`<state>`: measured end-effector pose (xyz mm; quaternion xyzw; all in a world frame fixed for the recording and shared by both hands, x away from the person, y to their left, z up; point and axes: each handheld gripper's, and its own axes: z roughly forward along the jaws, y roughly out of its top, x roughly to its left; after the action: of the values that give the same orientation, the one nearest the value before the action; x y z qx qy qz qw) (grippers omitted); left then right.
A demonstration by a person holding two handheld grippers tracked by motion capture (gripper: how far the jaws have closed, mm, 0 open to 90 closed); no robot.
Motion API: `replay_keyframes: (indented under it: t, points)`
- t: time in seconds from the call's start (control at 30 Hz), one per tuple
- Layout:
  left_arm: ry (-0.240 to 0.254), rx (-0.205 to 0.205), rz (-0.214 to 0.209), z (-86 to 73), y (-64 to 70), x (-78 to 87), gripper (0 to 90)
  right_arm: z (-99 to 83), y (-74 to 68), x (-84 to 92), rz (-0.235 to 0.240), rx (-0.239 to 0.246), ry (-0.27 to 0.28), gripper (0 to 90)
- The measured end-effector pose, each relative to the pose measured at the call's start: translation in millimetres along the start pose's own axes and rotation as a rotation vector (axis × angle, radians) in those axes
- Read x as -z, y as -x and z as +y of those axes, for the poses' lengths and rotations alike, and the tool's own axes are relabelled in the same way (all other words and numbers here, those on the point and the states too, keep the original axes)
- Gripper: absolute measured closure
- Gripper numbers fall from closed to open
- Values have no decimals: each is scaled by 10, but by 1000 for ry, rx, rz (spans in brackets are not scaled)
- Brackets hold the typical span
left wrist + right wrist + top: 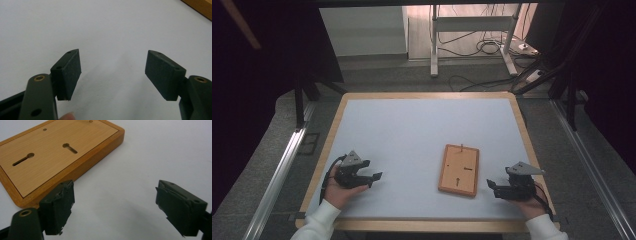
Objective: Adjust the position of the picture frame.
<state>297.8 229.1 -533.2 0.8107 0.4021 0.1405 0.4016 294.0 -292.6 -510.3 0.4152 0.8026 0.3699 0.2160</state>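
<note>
A flat wooden board [459, 169] with keyhole slots and a small peg lies face up on the white table top [412, 130], right of centre. Up close in the right gripper view the same wooden board [55, 152] reaches in from the upper left. My right gripper [492, 186] rests just right of the board near the front edge, open with nothing between its jaws; its own view puts the right gripper [113, 207] over bare table. My left gripper [373, 178] lies at the front left, well away from the board. The left gripper [112, 72] is open and empty.
The table has a light wooden rim [427, 95]. Beyond its far edge stand a white metal frame [472, 35] and loose cables [482, 47] on the floor. Dark curtains hang on both sides. An aluminium rail [277, 175] runs along the left.
</note>
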Motion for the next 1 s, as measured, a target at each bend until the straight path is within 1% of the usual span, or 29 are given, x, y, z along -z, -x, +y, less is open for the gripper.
replay_keyframes:
  t: [0.13,0.23,0.3,0.4,0.43,0.53,0.57,0.7,0.83,0.9,0.97,1.0]
  points:
    - [5,-6,-3,3,13,12,283,-3,11,18,16,6,20,202]
    - [8,-9,-5,4,22,19,283,4,2,15,31,19,23,214]
    - [5,-14,-10,0,23,19,283,14,2,12,37,19,27,221]
    - [7,-13,-15,1,23,13,283,21,0,12,36,17,25,227]
    - [5,-16,-16,3,24,8,283,28,0,13,32,12,20,244]
    - [0,-17,-14,7,18,-2,283,54,3,-1,32,3,12,258]
    - [-1,-15,-13,8,17,-6,283,82,7,-11,31,6,7,259]
    - [-8,-17,-7,9,33,-11,283,229,-18,-46,37,21,18,259]
    - [-8,-19,-7,10,39,-11,283,299,-57,-68,45,39,23,260]
    - [-12,-19,-7,8,29,-20,283,363,-95,-94,46,62,28,262]
    - [-12,-18,-8,7,27,-22,283,388,-110,-104,45,68,31,262]
    - [-15,-19,-10,5,24,-24,283,448,-135,-131,51,80,31,264]
